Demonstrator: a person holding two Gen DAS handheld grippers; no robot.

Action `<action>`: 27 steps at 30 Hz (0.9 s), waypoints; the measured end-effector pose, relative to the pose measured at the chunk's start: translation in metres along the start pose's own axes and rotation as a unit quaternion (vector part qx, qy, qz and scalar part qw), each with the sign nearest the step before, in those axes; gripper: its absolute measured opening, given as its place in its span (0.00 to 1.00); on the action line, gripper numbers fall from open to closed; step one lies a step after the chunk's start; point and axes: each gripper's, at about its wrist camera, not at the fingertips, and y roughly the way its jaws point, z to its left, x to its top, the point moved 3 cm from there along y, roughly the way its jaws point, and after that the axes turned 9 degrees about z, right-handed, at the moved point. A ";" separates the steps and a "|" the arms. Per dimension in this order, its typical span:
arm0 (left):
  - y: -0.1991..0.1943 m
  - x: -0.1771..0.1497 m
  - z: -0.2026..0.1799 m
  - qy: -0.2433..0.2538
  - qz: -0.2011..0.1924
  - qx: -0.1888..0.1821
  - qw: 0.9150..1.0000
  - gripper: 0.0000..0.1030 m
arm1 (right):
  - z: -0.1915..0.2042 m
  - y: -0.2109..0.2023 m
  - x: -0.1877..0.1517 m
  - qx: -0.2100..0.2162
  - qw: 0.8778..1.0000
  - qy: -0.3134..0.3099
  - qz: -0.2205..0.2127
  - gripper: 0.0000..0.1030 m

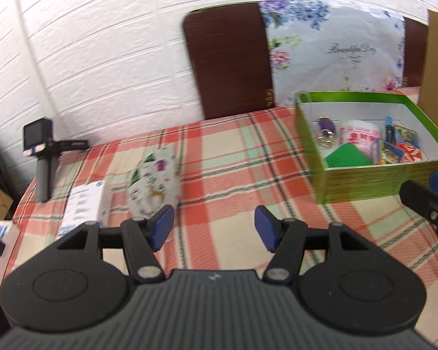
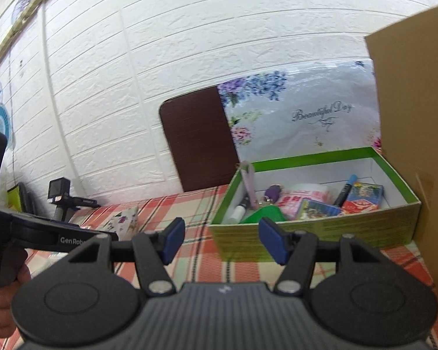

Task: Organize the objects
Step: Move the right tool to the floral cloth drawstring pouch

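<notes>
My left gripper (image 1: pixel 214 227) is open above the plaid tablecloth (image 1: pixel 233 157), with nothing between its blue pads. Just left of it lies a patterned white pouch (image 1: pixel 153 180), with a white and blue carton (image 1: pixel 84 204) beside that. The green box (image 1: pixel 365 180) stands at the right and holds a purple keychain (image 1: pixel 325 125), a pink printed roll (image 1: pixel 359 137), a blue marker (image 1: pixel 388 124) and card packs (image 1: pixel 394 148). My right gripper (image 2: pixel 222 240) is open and empty, just short of the green box's front wall (image 2: pixel 321 230).
A small camera on a stand (image 1: pixel 41 151) sits at the table's far left edge. Behind the table are a brown chair back (image 1: pixel 230 58) and a floral bag (image 1: pixel 335 49). A tall cardboard box (image 2: pixel 417 116) stands close on the right. A hand (image 2: pixel 3 306) holds the left gripper's handle.
</notes>
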 end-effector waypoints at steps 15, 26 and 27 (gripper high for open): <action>0.029 -0.027 0.082 -0.086 0.021 0.031 0.996 0.64 | 0.085 0.036 -0.016 0.034 0.993 -0.096 0.059 0.58; 0.060 -0.046 0.132 -0.138 0.056 0.043 0.988 0.65 | 0.143 0.071 -0.041 0.064 0.977 -0.167 0.112 0.59; 0.062 -0.048 0.136 -0.140 0.059 0.044 0.987 0.65 | 0.146 0.074 -0.043 0.068 0.976 -0.168 0.118 0.59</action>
